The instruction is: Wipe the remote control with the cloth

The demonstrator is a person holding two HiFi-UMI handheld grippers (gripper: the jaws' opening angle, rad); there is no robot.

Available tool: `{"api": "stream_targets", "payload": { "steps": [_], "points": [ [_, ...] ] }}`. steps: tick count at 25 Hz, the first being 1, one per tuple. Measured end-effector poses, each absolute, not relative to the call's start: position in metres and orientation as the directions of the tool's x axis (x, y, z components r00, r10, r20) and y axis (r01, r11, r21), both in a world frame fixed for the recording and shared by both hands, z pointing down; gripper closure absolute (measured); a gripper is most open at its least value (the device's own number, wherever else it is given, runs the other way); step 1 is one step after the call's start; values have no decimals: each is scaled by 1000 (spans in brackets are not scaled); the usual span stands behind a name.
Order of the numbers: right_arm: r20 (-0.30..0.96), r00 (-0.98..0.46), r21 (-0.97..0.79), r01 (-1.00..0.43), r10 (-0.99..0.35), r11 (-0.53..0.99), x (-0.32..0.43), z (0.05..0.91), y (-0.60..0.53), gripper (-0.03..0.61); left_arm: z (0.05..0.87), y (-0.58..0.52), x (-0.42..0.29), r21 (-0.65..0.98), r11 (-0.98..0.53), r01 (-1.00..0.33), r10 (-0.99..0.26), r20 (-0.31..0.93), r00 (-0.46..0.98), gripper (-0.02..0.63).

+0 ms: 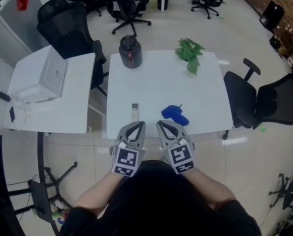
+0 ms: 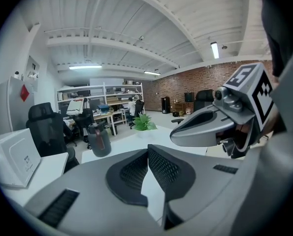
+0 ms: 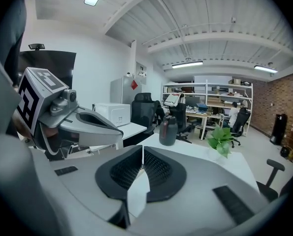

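A slim white remote control (image 1: 134, 111) lies near the front edge of the white table (image 1: 205, 92). To its right, a crumpled blue cloth (image 1: 175, 115) rests on the table. My left gripper (image 1: 139, 126) (image 2: 148, 149) hovers just in front of the table edge below the remote, shut with nothing in it. My right gripper (image 1: 162, 125) (image 3: 142, 149) hangs beside it, below the cloth, also shut and empty. Neither touches the remote or the cloth. Each gripper view shows the other gripper alongside it.
A dark jug (image 1: 130, 52) and a green plant (image 1: 189, 53) stand at the table's far side. A white box-shaped machine (image 1: 40, 75) sits on the side table at left. Black office chairs (image 1: 257, 104) (image 1: 70, 31) stand to the right and far left.
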State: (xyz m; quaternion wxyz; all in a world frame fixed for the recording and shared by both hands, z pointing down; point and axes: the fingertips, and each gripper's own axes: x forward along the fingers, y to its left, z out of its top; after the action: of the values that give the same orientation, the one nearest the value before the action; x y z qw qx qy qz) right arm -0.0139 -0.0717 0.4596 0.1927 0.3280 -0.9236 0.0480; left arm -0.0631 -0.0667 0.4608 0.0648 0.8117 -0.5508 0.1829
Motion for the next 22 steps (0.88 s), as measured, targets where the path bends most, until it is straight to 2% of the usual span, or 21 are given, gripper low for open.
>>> {"api": "stream_targets", "payload": {
  "steps": [22],
  "points": [
    [426,-703,33,-617,-570,786,-11,465,-73,572,477,-68,-52,-91,-406,-909,-852,398,341,614]
  ]
}}
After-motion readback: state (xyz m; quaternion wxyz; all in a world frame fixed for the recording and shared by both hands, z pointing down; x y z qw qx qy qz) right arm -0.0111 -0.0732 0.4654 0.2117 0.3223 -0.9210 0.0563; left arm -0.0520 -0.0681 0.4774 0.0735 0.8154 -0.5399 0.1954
